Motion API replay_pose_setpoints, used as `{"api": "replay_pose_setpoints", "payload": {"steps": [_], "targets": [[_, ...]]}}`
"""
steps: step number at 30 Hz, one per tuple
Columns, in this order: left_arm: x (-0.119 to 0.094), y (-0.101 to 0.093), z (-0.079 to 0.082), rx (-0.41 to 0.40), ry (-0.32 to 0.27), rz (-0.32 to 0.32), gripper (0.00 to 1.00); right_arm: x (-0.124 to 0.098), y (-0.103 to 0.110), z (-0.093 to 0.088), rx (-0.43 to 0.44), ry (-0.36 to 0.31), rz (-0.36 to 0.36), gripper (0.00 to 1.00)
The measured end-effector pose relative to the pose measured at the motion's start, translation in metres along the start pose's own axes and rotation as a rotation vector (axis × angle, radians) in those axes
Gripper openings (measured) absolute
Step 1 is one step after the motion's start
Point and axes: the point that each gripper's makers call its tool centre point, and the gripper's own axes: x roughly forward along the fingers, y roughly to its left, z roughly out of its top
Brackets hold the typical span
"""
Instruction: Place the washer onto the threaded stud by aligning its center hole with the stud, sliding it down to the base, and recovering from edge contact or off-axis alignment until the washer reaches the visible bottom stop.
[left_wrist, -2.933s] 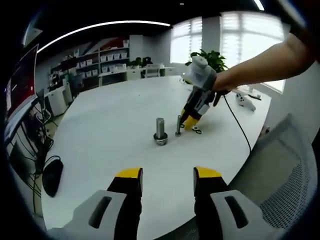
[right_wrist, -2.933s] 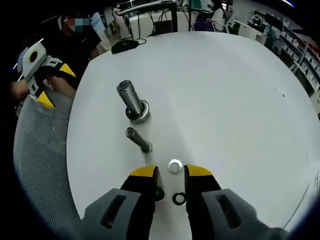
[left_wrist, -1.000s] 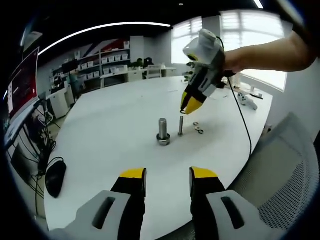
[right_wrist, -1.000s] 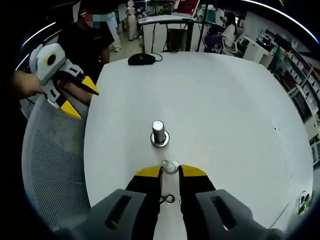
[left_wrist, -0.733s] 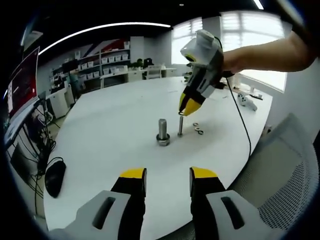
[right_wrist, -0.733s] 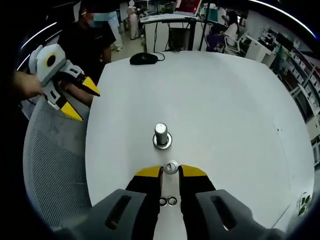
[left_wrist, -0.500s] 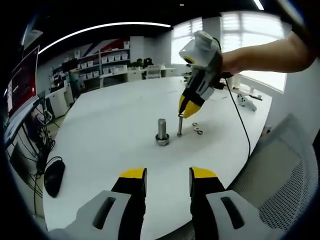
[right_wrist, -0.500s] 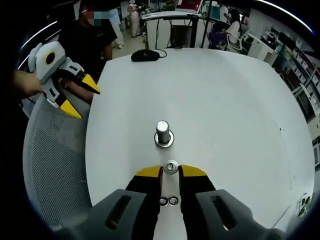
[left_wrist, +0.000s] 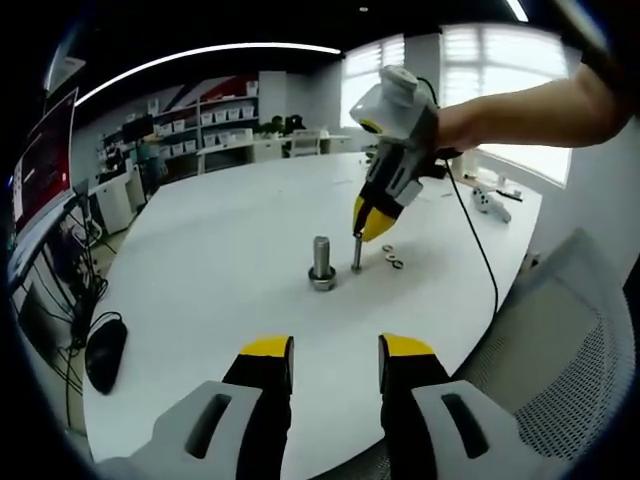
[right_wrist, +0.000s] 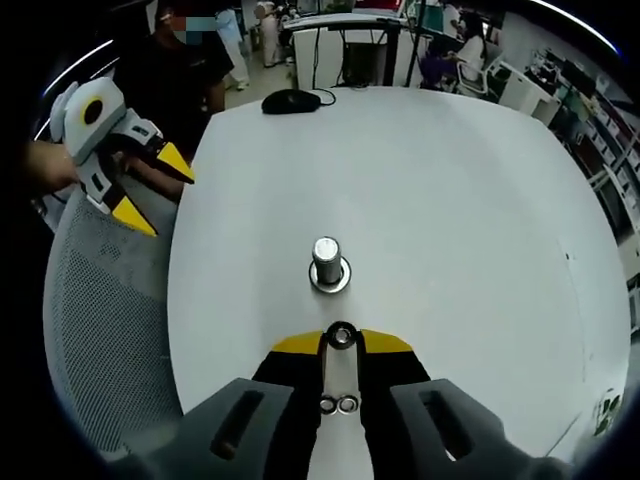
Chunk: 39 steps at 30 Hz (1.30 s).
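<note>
Left gripper view: at the far left of the frame a dark computer mouse (left_wrist: 104, 352) lies on your white bench (left_wrist: 200, 260). Bottom centre, your left gripper (left_wrist: 335, 352) hovers with its yellow-tipped jaws apart and nothing between them. Just right of centre a thick bolt (left_wrist: 321, 263) stands upright in a ring-like base, and the thin threaded stud (left_wrist: 356, 253) stands upright just beside it on the right. Your right gripper (left_wrist: 362, 225) comes down from the upper right with its tips at the stud's top. Two spare washers (left_wrist: 392, 257) lie on the bench just right of the stud.

Right gripper view: at upper left your left gripper (right_wrist: 148, 186) is held over the mesh chair back (right_wrist: 100, 330), jaws spread. At centre the thick bolt (right_wrist: 327, 262) is seen end-on. Below it, your right gripper (right_wrist: 341, 341) is pinched narrow on the washer (right_wrist: 342, 336), which sits between the yellow tips; the stud is hidden beneath, so you cannot tell whether the hole is over it. The spare washers (right_wrist: 339, 404) show lower down between the jaws.
</note>
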Motion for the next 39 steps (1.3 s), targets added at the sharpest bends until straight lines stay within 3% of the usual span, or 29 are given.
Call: {"api": "replay_pose_setpoints", "payload": {"steps": [23, 34, 39], "targets": [[0.000, 0.003, -0.001, 0.000, 0.008, 0.015, 0.32, 0.039, 0.000, -0.032, -0.036, 0.125, 0.013, 0.14], [0.001, 0.002, -0.003, 0.003, 0.018, 0.010, 0.32, 0.035, 0.002, -0.047, -0.023, 0.135, 0.020, 0.21], [0.001, 0.002, -0.004, 0.001, 0.022, 0.011, 0.32, 0.028, 0.000, -0.050, 0.022, 0.102, 0.016, 0.23]]}}
